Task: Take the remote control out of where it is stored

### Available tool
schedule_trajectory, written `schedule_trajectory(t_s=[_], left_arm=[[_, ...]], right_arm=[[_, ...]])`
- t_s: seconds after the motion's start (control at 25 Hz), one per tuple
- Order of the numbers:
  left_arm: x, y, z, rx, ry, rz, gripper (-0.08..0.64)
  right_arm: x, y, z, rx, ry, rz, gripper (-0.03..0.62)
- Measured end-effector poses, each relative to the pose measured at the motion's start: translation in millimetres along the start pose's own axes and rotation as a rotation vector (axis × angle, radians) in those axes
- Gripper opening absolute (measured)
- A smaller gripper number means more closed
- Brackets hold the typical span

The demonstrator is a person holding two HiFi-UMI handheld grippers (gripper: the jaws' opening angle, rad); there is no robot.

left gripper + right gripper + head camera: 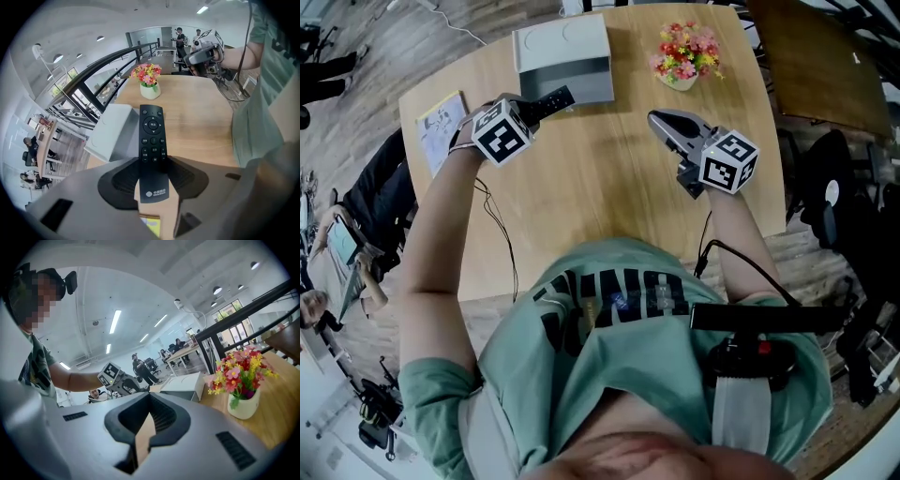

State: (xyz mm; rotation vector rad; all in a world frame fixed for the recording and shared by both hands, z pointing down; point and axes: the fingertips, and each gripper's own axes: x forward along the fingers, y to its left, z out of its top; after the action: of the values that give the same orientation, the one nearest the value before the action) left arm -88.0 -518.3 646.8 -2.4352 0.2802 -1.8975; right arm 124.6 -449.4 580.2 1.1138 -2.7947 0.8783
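One pale wooden counter (609, 178) under everything, corners rounded. At its far edge, gray box (562, 52), darker front face turned toward the person. Over the counter's right half, right tool (661, 120), well apart from the box, jaws drawn together, nothing between. Just in front of the box, left tool (536, 107), jaws partway apart and clamped on black remote control (555, 99). Flat near the left edge, left of the box, printed booklet (441, 120). At far right, white pot of flowers (682, 58), red, pink and yellow, near the box but apart. Remote control gripped at its lower logo end, button face up, button end poking out past the tool tips. Outside the box, alongside its front in the left gripper view. Touching the box or not, can't tell.
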Motion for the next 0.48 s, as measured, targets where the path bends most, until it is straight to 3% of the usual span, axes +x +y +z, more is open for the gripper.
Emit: schedule_trajectory(t_s=[0.48], left_arm=[[-16, -80, -53, -0.127, -0.018, -0.021, 0.186]], right_arm=[[-20, 27, -11, 0.007, 0.044, -0.026, 0.003]])
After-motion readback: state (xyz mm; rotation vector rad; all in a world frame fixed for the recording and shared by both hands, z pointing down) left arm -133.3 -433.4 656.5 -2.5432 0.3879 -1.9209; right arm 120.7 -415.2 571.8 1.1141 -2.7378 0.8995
